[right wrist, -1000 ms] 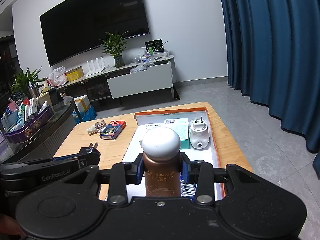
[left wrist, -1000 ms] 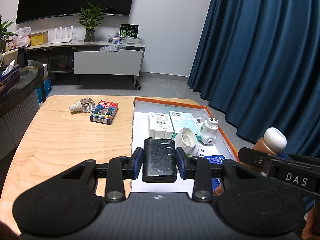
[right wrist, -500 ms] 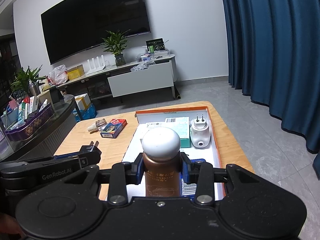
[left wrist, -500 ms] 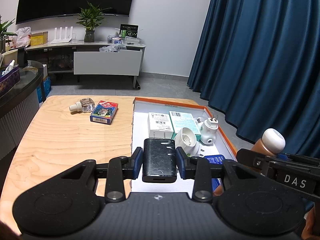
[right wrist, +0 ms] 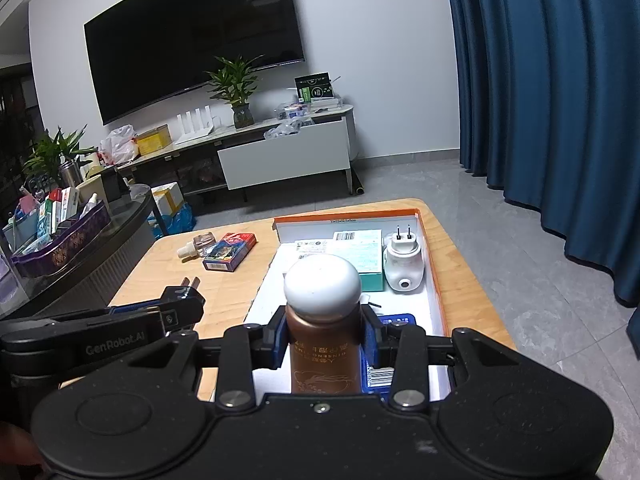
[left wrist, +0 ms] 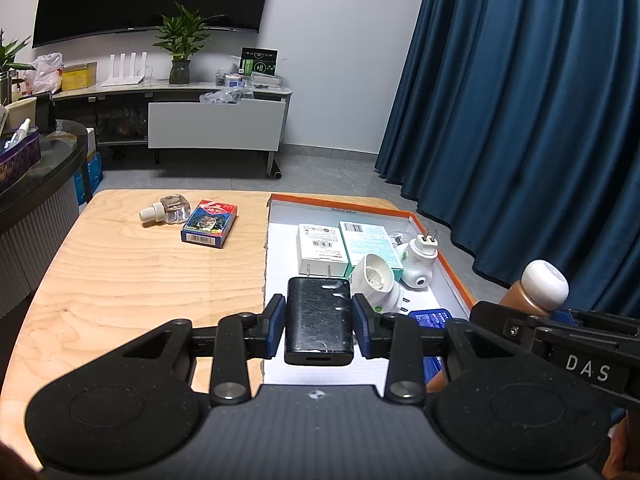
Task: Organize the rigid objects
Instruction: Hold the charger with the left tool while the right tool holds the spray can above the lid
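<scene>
My left gripper (left wrist: 319, 322) pinches the black charger (left wrist: 319, 320) by its flat, stiff sides over the near end of the white tray (left wrist: 282, 276), while my right gripper (right wrist: 325, 338) squeezes the brown bottle (right wrist: 323, 324) below its cap, probably smooth and slippery.

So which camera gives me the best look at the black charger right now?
The left wrist view: the black charger sits centred between the left gripper fingers, its face and both prongs visible over the white tray. In the right wrist view only its prongs poke out past the left gripper's body.
</scene>
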